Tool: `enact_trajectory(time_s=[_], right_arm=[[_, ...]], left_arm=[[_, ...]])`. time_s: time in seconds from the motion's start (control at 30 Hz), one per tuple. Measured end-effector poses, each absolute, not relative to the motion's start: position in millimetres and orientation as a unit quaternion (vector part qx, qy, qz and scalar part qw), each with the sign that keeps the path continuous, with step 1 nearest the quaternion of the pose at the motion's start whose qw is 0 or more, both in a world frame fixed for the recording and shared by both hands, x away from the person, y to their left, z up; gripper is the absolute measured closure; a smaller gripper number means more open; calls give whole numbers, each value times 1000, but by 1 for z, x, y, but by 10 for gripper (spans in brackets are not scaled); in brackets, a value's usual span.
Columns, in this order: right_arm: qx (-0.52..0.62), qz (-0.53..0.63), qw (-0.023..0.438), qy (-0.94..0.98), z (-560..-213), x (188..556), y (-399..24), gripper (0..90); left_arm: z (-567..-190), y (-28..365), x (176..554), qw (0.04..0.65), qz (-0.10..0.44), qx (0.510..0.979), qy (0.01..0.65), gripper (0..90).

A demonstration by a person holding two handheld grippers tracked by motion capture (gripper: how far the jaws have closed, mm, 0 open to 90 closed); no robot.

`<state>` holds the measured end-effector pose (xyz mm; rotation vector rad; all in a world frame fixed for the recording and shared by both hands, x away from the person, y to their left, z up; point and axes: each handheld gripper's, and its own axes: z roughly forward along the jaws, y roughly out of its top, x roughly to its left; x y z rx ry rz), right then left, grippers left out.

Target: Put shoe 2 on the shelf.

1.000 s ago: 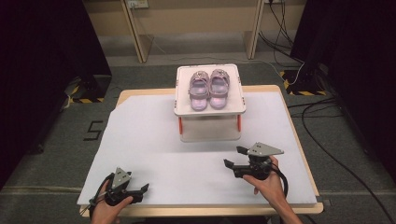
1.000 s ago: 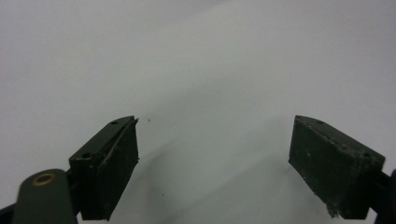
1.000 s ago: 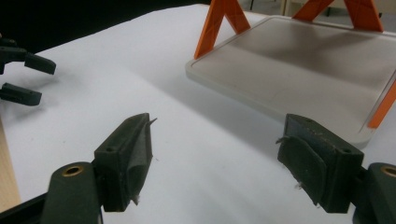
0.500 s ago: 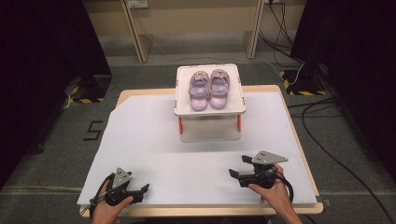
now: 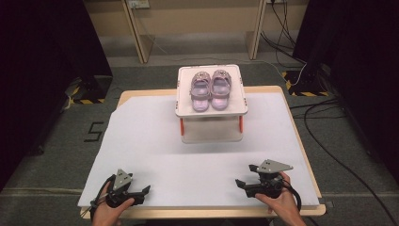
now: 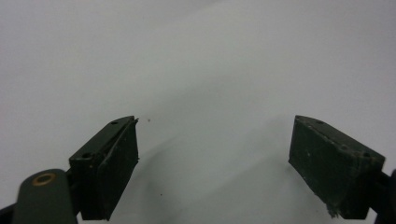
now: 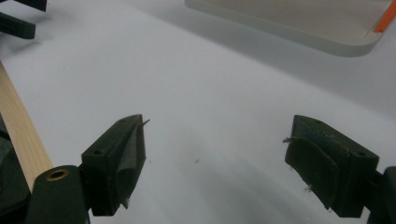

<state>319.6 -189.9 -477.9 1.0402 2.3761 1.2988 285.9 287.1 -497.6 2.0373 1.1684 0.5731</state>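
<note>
Table [image 5: 141, 141] covered with a white sheet, wood edge showing at the rim. At the far middle stands a white raised stand [image 5: 211, 109] on orange legs; a pair of purple sandals [image 5: 210, 88] sits side by side on its top, toes pointing away. Left gripper [image 5: 143, 189] low at the near left edge, jaws spread wide, nothing between them, bare sheet ahead. Right gripper [image 5: 241, 183] at the near right, jaws also wide and empty, pointing left across the sheet. Both are well apart from the stand. Cables [image 5: 329, 141] trail over the grey floor at right.
</note>
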Motion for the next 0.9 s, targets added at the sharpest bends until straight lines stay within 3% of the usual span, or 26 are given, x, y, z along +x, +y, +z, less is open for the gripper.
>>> enact_trajectory(time_s=[0.9], right_arm=[[356, 421, 115, 826, -483, 308, -191, 180]], left_arm=[[-497, 287, 286, 355, 222, 788, 451, 153]])
